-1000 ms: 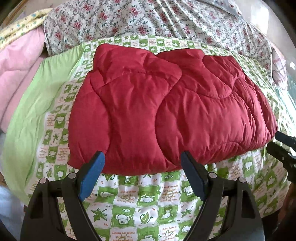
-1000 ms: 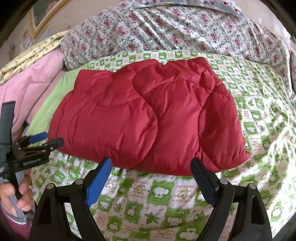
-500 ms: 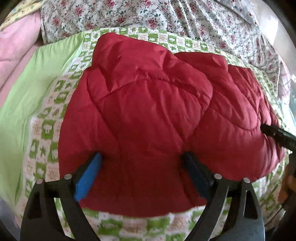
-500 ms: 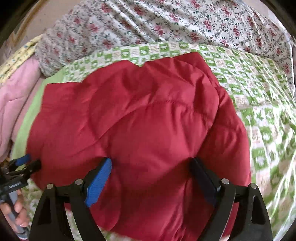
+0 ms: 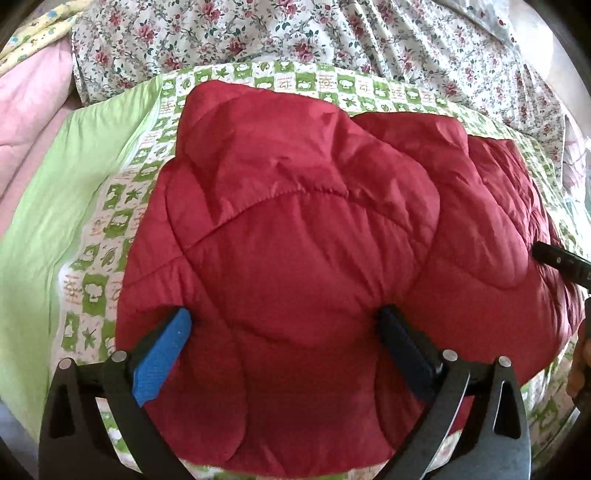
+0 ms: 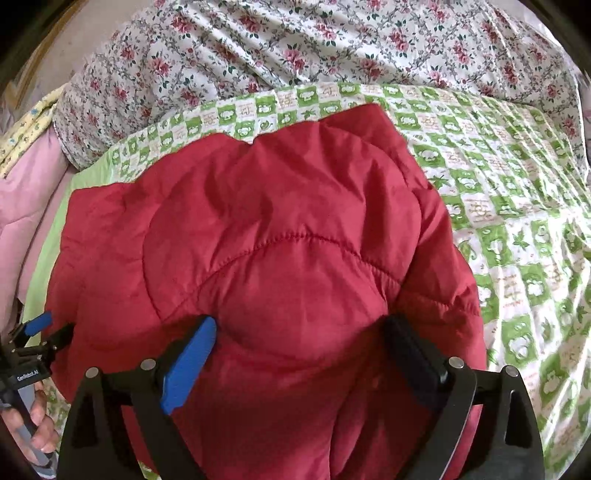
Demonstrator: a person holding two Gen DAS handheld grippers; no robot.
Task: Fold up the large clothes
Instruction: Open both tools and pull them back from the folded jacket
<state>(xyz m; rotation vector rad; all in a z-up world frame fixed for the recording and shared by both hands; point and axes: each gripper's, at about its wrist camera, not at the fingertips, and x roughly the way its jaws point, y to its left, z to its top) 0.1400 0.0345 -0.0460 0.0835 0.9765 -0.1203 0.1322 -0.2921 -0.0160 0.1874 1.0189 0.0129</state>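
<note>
A red quilted padded jacket (image 5: 306, 243) lies folded on a green-and-white patterned bedsheet (image 5: 96, 236). My left gripper (image 5: 282, 325) is open, its fingers spread wide and pressed onto the jacket's near left part. The same jacket fills the right wrist view (image 6: 280, 251). My right gripper (image 6: 301, 332) is open too, fingers spread over the jacket's near right part. The left gripper also shows at the left edge of the right wrist view (image 6: 40, 332), and one finger of the right gripper shows at the right edge of the left wrist view (image 5: 561, 258).
A floral quilt (image 6: 332, 44) is bunched along the far side of the bed. A pink blanket (image 5: 26, 122) and a yellow cloth (image 5: 40, 33) lie at the left. Bare patterned sheet (image 6: 524, 206) lies to the right of the jacket.
Both grippers moved forward from the near sheet edge onto the jacket and now press on it. Both stayed open. The jacket lies where it was.
</note>
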